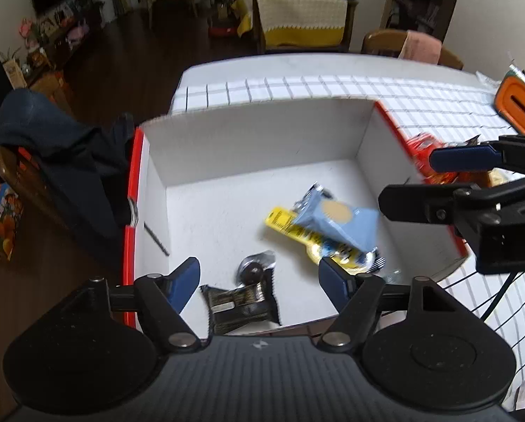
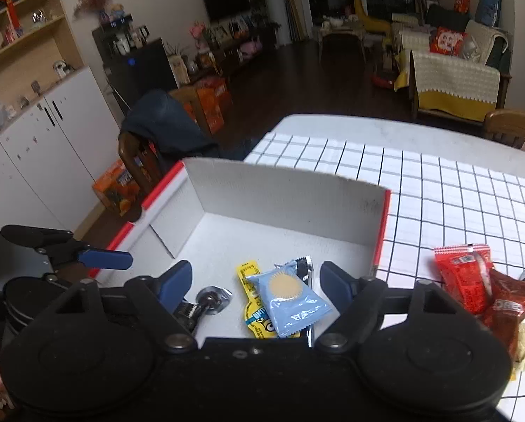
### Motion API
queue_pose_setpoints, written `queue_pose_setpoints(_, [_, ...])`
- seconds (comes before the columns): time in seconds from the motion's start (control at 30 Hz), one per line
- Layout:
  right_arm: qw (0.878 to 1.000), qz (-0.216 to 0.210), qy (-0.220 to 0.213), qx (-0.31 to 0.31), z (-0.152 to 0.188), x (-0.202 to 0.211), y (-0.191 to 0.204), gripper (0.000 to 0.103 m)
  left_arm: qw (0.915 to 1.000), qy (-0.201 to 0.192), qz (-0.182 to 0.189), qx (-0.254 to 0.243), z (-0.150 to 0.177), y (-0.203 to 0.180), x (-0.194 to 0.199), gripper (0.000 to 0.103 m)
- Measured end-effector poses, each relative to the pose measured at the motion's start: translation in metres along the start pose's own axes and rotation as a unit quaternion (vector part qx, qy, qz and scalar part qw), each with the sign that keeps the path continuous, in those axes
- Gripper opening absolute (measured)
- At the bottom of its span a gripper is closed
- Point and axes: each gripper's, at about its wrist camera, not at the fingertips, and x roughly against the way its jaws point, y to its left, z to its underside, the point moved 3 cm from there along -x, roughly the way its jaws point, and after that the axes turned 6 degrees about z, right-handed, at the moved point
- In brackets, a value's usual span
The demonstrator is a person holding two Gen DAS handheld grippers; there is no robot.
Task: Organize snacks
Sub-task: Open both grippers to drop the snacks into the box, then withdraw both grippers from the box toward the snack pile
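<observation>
Both grippers, left & right, fingers wide w/ nothing held, above the white box. Blue snack pack lies inside it on a yellow one; red packs just right of it on the bench.

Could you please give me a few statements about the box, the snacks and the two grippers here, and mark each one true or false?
1. The blue packet lies inside the box. True.
2. The blue packet lies under the yellow packet. False: it lies on top of the yellow one.
3. The red packet is in the box. False: it lies on the checked cloth outside, beside the box.
4. Both the left gripper and the right gripper are open and hold nothing. True.
5. The box is packed full. False: most of its white floor is bare.
6. A dark packet lies in the box near the left gripper. True.
</observation>
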Motion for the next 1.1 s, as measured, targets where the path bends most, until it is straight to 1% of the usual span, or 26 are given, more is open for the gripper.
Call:
queue_pose_setpoints(0.3, [0.999,-0.009,-0.039,-0.022,0.006,0.046,-0.022,0.093,0.9987,-0.047,0.014,-0.009,-0.005,-0.031,0.026,0.081])
queue_pose_setpoints(0.4, [0.998,-0.008,-0.049,-0.027,0.012,0.061,-0.033,0.094,0.9981,-0.057,0.022,-0.01,-0.007,-0.044,0.031,0.083])
queue_pose_setpoints(0.57, [0.997,0.009,-0.065,-0.032,0.025,0.087,-0.059,0.102,0.9965,-0.074,0.036,-0.009,-0.012,-0.07,0.035,0.086])
queue_pose_setpoints(0.67, [0.997,0.029,-0.071,-0.029,0.037,0.1,-0.078,0.103,0.9957,-0.081,0.045,-0.007,-0.016,-0.087,0.033,0.087])
queue_pose_setpoints(0.77, [0.996,0.049,-0.068,-0.032,0.047,0.11,-0.099,0.103,0.9949,-0.082,0.059,-0.004,-0.02,-0.107,0.029,0.088])
queue_pose_setpoints(0.93, [0.994,0.08,-0.06,-0.04,0.062,0.121,-0.142,0.103,0.9951,-0.075,0.063,-0.016,-0.025,-0.146,0.015,0.088])
queue_pose_setpoints(1.1, [0.993,0.099,-0.052,-0.047,0.076,0.127,-0.185,0.103,0.9946,-0.062,0.077,-0.03,-0.033,-0.184,-0.006,0.088])
